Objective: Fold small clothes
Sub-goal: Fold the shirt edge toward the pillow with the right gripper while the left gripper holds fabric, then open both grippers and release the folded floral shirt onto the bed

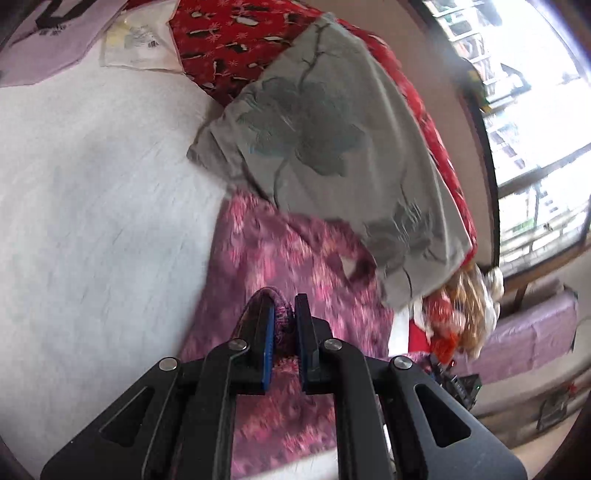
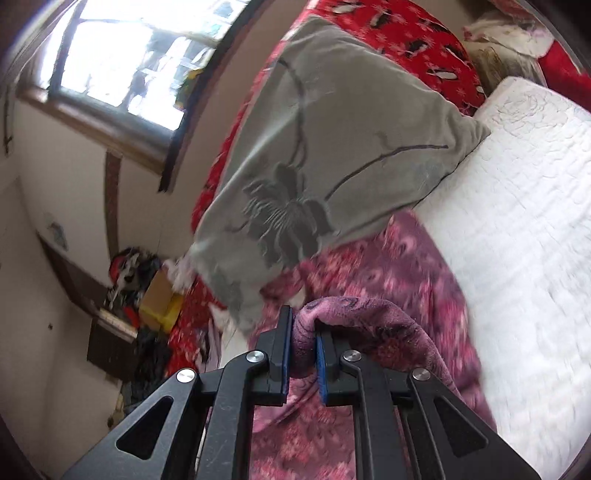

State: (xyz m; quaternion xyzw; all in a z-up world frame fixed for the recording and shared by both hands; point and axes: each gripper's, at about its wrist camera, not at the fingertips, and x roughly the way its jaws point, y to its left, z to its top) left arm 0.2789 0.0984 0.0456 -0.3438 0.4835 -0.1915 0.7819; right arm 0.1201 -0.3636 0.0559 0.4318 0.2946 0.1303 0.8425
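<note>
A pink and purple patterned garment lies spread on the white quilted bed. Its far edge reaches under a grey pillow. My left gripper is shut on a bunched edge of this garment, with cloth pinched between its blue pads. In the right wrist view the same pink garment drapes over the white bed. A fold of it arches over one finger of my right gripper, which is shut on that fold. Both views are blurred by motion.
A grey pillow with a dark flower print rests on a red patterned blanket. A lilac garment and a plastic bag lie at the bed's far end. A window and floor clutter are beside the bed.
</note>
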